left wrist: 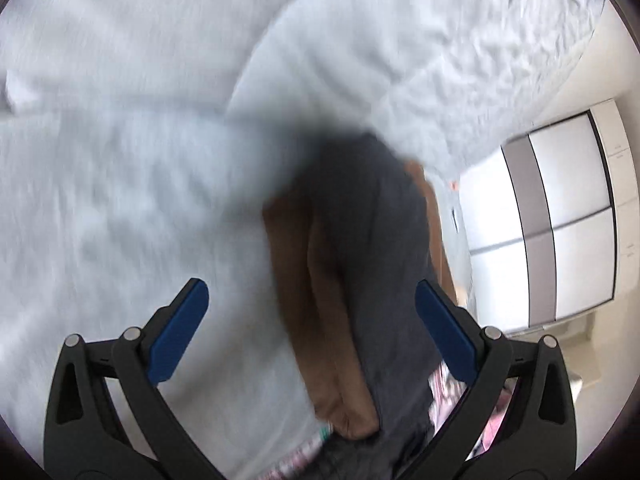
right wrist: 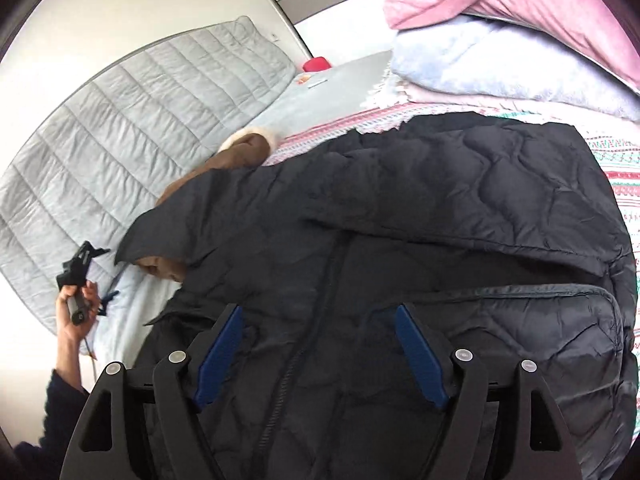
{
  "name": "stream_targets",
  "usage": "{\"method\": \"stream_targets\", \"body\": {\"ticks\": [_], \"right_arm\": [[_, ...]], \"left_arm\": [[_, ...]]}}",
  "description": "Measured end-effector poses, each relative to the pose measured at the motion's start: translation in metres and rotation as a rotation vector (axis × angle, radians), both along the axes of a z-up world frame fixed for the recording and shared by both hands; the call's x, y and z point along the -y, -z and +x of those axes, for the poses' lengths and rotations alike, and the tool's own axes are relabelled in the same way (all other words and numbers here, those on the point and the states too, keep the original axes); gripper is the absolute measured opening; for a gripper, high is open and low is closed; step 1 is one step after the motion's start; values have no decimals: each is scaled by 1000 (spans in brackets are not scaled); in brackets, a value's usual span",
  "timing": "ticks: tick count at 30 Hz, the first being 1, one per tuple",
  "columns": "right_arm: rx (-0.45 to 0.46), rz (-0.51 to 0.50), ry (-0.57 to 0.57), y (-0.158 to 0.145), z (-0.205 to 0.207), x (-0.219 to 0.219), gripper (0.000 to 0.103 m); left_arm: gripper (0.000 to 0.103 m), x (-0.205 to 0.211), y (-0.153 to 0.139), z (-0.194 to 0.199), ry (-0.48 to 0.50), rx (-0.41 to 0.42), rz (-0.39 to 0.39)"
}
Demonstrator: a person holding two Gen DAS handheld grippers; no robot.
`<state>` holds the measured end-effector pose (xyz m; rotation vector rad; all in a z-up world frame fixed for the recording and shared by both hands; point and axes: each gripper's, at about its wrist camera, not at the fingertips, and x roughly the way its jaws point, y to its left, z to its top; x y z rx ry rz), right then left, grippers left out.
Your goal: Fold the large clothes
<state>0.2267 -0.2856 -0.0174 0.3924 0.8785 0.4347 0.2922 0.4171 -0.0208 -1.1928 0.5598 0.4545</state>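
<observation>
Right hand-held gripper (right wrist: 318, 354) spread wide, empty, over black quilted puffer jacket (right wrist: 420, 216) at frame centre, left hand-held gripper (left wrist: 312, 320) likewise released, its view motion-blurred, brown fleece-lined garment (right wrist: 236, 156) mostly hidden beneath jacket.

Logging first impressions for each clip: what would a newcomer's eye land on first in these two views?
The big black quilted jacket fills the right wrist view, spread on a striped blanket, with the open right gripper just above it. Behind it sits a stack of pink and pale blue bedding. The left wrist view is blurred: the open left gripper faces a dark garment with brown lining against white bedding.
</observation>
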Motion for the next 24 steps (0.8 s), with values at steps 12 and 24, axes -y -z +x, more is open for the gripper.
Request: {"method": "stream_targets", "body": {"ticks": [12,24], "right_arm": [[-16,52,-21,0,-8,8,79],[-1,115,54,-11,-9,38,79]], "left_arm": [[29,-7,-15,54,24,-10,102],[4,67,-124,29,17,103,432]]}}
